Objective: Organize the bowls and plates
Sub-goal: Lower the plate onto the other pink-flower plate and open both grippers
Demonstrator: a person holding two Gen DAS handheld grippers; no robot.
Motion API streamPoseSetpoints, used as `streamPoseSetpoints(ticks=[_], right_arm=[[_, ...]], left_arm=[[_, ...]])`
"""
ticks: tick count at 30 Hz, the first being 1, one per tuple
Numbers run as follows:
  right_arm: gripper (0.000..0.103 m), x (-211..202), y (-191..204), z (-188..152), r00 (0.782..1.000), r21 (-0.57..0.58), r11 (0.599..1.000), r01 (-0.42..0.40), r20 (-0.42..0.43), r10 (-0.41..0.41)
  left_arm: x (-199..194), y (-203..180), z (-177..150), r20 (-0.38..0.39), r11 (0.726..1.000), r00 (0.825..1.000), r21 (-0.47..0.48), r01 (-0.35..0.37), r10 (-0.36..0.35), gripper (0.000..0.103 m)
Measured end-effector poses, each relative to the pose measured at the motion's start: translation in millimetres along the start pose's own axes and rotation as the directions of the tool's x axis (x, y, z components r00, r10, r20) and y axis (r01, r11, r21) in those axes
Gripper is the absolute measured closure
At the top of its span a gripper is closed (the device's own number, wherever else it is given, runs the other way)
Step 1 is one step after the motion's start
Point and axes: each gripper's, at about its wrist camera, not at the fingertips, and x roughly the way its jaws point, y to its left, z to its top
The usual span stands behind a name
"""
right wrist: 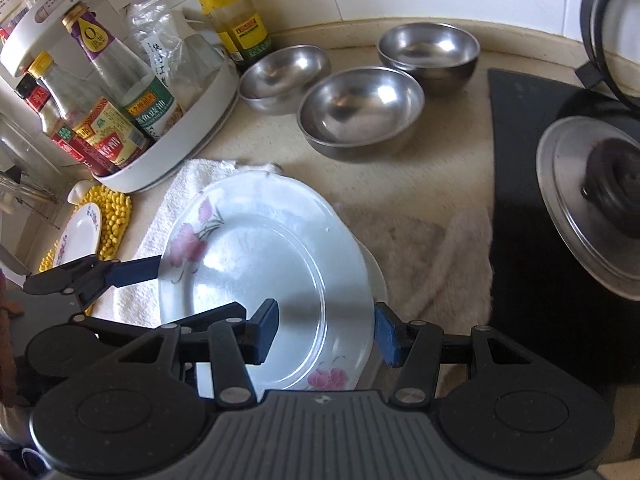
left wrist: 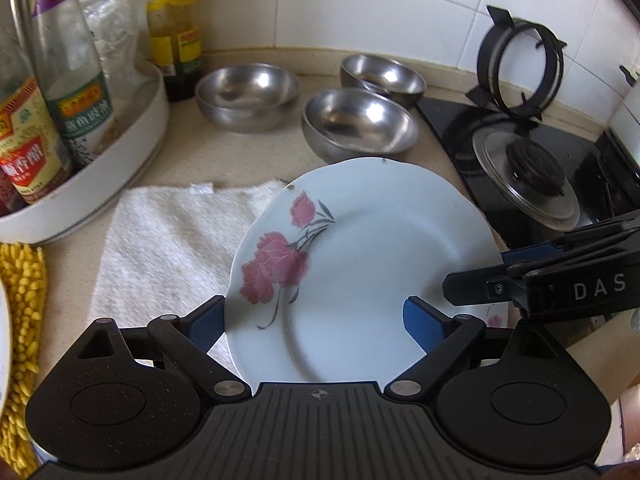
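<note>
The flowered plate [left wrist: 360,264] sits near the front edge of the worktop [right wrist: 432,160], tilted, its left part over a white towel [left wrist: 168,240] and its right part over what looks like a second plate [right wrist: 378,276] beneath, on a beige cloth [right wrist: 436,248]. Both grippers are at it — the left gripper [left wrist: 316,320] has its jaws spread wide, one blue pad [left wrist: 424,324] over the plate's face and the other at its left rim, not yet pinching. The right gripper [right wrist: 326,326] is also open, straddling the plate's right rim.

The step in hand looks like taking up this plate to stack or shift it; whether it rests fully on the lower plate I cannot tell. Next, one gripper must close on the rim firmly, since glazed china will likely slip. Three steel bowls [left wrist: 360,124] wait toward the back edge, beside the condiment tray [left wrist: 120,160] — probably nested afterwards. Another small plate [right wrist: 78,236] lies on a yellow mat [right wrist: 114,216] at the left edge.
</note>
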Motion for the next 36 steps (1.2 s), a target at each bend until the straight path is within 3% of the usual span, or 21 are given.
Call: streamPoseSetpoints(ticks=[22, 29, 36], right_arm=[[0.041, 6.5, -12.9, -3.7, 0.999, -0.028, 0.999, 0.036, 0.027, -0.035], [0.041, 6.3, -8.9, 4.1, 0.998, -0.074, 0.996, 0.043, 0.050, -0.040], [0.040, 4.8, -1.6, 12.0, 0.998, -0.135, 0.990, 0.034, 0.060, -0.026]], left_arm=[[15.4, -14.2, -9.2, -0.059, 1.000, 0.998, -0.011, 0.010, -0.010, 0.012], [2.3, -18.7, -8.5, 0.018, 1.000, 1.000, 0.005, -0.015, 0.015, 0.009], [-6.1, -5.8, -13.3, 0.022, 0.996, 0.998, -0.065, -0.059, 0.060, 0.007]])
